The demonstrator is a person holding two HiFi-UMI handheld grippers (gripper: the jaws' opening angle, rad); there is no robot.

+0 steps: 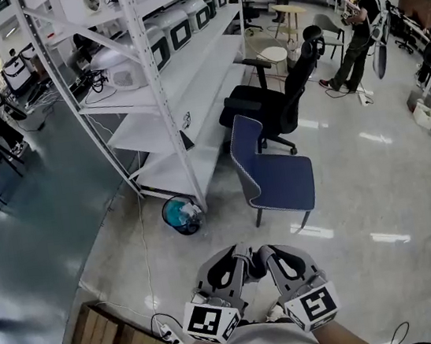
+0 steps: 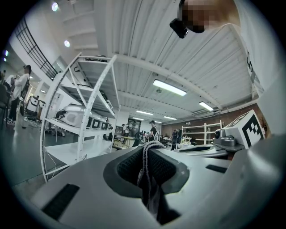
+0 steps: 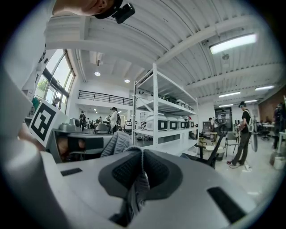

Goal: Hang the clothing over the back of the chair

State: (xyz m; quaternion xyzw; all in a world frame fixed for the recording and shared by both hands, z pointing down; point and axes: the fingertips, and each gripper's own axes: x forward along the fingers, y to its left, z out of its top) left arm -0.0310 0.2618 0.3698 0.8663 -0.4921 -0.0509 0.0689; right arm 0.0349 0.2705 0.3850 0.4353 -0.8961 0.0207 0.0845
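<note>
Head view: both hand-held grippers [image 1: 239,258] [image 1: 265,256] seemingly clamp clothing [image 2: 150,179].

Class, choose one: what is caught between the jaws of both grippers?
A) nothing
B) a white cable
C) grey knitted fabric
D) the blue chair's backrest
C: each gripper view shows grey knitted fabric pinched between the closed jaws of the left gripper and the right gripper.

Two grippers [image 1: 239,257] [image 1: 265,255], one blue chair [image 1: 276,175], one bin [image 1: 182,216].
</note>
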